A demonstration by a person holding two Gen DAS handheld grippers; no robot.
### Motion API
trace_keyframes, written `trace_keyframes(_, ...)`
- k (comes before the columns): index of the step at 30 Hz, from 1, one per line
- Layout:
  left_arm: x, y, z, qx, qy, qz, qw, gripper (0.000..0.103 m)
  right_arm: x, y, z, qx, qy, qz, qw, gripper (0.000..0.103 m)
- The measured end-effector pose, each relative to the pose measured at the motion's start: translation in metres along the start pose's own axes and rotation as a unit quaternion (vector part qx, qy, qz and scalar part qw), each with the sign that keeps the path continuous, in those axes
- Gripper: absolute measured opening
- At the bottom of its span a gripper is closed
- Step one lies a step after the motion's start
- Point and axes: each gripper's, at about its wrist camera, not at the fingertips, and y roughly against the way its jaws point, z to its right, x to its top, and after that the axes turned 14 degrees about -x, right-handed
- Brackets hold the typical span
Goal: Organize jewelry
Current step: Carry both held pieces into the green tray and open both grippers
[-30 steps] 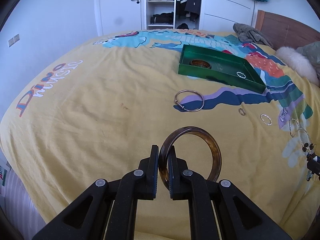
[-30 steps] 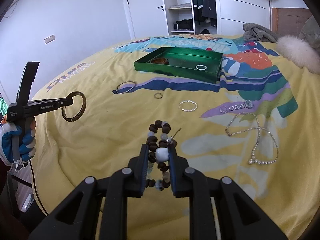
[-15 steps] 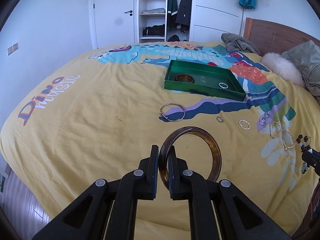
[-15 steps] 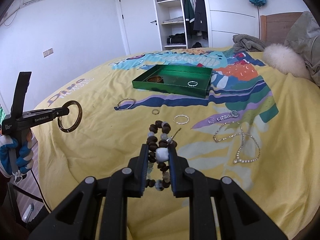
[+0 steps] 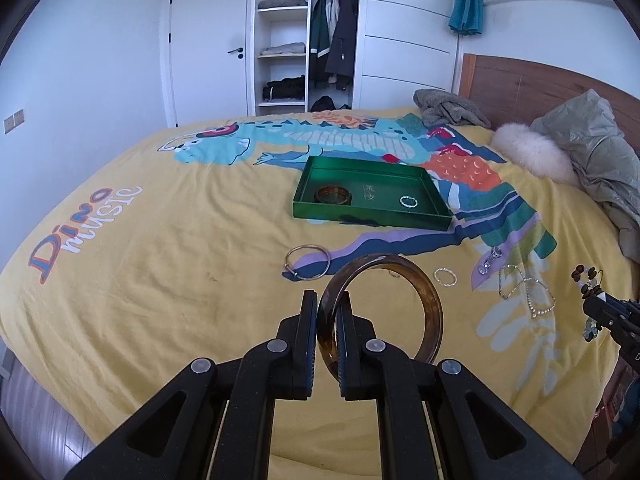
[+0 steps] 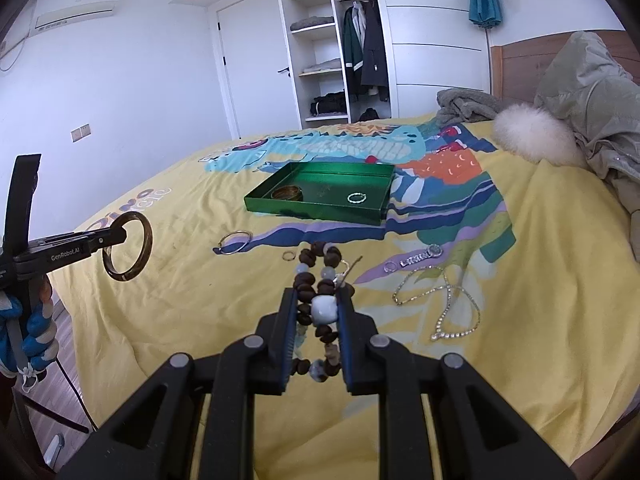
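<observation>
Brown bangle (image 5: 424,300) pinched at its rim by left gripper (image 5: 327,312), fingers narrow, held clear above the bed (image 5: 160,272). Beaded bracelet (image 6: 320,280) clamped on its white bead in right gripper (image 6: 318,312). Green tray (image 5: 360,218) lies ahead, well apart, one bangle and a ring inside. Suggest: carry both level over the near wall, lower inside before releasing, so nothing snags the rim.
</observation>
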Motion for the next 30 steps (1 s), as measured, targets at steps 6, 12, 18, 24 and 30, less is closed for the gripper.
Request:
trace_keyframes(6, 0.03, 0.003, 0.006, -0.012, -0.008, 0.023, 0.9996, 0.009, 0.025, 0.003, 0.004, -0.009, 0.001, 0.019, 1.0, 0.018)
trace_keyframes(12, 0.056, 0.0, 0.008, -0.018, -0.016, 0.039, 0.9989, 0.009, 0.051, -0.003, 0.0, -0.012, 0.01, 0.034, 0.999, 0.018)
trace_keyframes(18, 0.081, -0.01, 0.003, -0.019, -0.021, 0.05, 0.9984, 0.009, 0.078, -0.015, -0.005, -0.014, 0.016, 0.046, 0.999, 0.018)
trace_keyframes(24, 0.103, -0.028, -0.004, -0.011, -0.026, 0.055, 0.9981, 0.009, 0.106, -0.034, -0.006, -0.018, 0.022, 0.058, 0.998, 0.018)
trace_keyframes(30, 0.132, -0.06, -0.017, 0.005, -0.023, 0.054, 0.9983, 0.009, 0.137, -0.064, -0.004, -0.021, 0.024, 0.066, 0.997, 0.018)
